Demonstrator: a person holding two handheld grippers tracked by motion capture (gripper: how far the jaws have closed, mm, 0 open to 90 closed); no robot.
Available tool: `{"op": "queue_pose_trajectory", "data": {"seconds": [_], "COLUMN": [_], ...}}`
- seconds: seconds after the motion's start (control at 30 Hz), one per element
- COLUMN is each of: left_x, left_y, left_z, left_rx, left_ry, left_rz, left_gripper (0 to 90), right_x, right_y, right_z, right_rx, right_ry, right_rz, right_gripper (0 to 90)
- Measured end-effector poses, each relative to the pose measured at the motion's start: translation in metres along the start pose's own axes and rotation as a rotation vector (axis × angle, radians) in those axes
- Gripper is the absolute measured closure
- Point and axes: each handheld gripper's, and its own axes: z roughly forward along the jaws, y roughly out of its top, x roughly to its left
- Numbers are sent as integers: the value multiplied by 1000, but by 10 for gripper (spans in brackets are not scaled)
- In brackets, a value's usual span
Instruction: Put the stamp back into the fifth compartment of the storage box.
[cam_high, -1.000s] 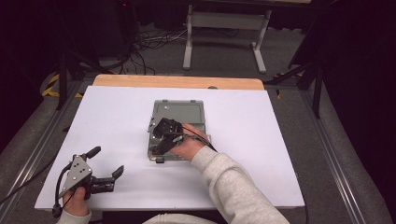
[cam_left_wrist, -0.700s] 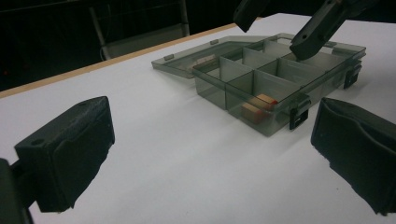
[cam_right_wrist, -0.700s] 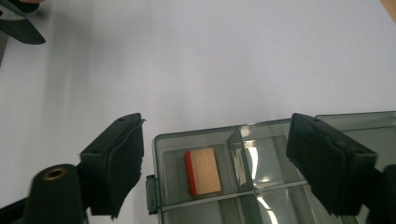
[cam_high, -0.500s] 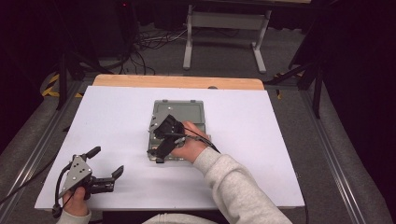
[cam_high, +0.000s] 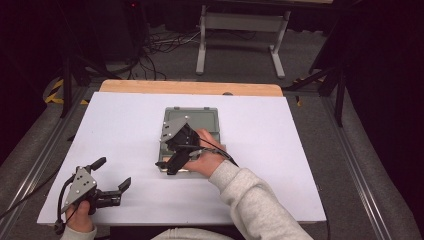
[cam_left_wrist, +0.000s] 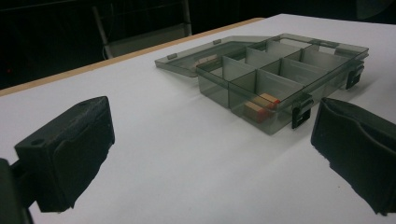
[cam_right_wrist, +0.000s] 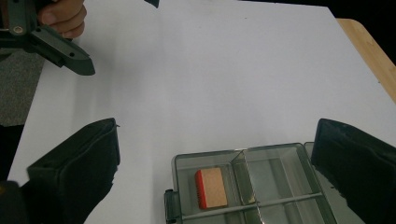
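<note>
A smoky grey compartment box (cam_high: 200, 117) lies at the table's middle with its lid (cam_left_wrist: 205, 56) folded open. A tan block with a red edge (cam_right_wrist: 211, 187) rests in a corner compartment; from the left gripper view the block (cam_left_wrist: 261, 106) shows through the wall. My right gripper (cam_high: 169, 164) hovers over the box's near left corner. In its own view the right gripper (cam_right_wrist: 219, 140) is open, its jaws have just been opening, and nothing sits between them. My left gripper (cam_high: 112, 173) rests at the near left of the table, open and empty, aimed at the box (cam_left_wrist: 280, 79).
The white table top (cam_high: 280, 150) has a wooden strip (cam_high: 190, 87) at its far edge. A metal stand (cam_high: 240, 30) and cables lie on the floor beyond. The person's grey sleeve (cam_high: 255, 205) reaches in from the bottom.
The right gripper has lifted a little over the box's near left corner and its jaws have spread. The left gripper has stayed put.
</note>
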Motion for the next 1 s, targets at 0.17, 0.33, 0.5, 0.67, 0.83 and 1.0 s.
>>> {"op": "queue_pose_trajectory", "data": {"seconds": [0.17, 0.33, 0.5, 0.67, 0.83, 1.0], "left_x": [1, 0, 0, 0, 0, 0], "left_y": [-1, -1, 0, 0, 0, 0], "left_z": [-1, -1, -1, 0, 0, -1], "left_rx": [0, -4, -4, -1, -5, -3], "left_ry": [4, 4, 4, 6, 4, 7], "left_rz": [1, 3, -1, -4, -2, -1], "left_gripper": [6, 6, 6, 6, 6, 6], "right_x": [5, 8, 11, 12, 13, 13], "right_y": [-2, -6, -12, -18, -26, -39], "right_z": [-14, -27, -41, -55, -66, -79], "right_rx": [-40, -65, -85, -107, -125, -139], "right_ry": [-14, -35, -60, -85, -108, -141], "right_rz": [-2, 2, 11, 29, 50, 87], "right_gripper": [9, 4, 3, 3, 3, 3]}}
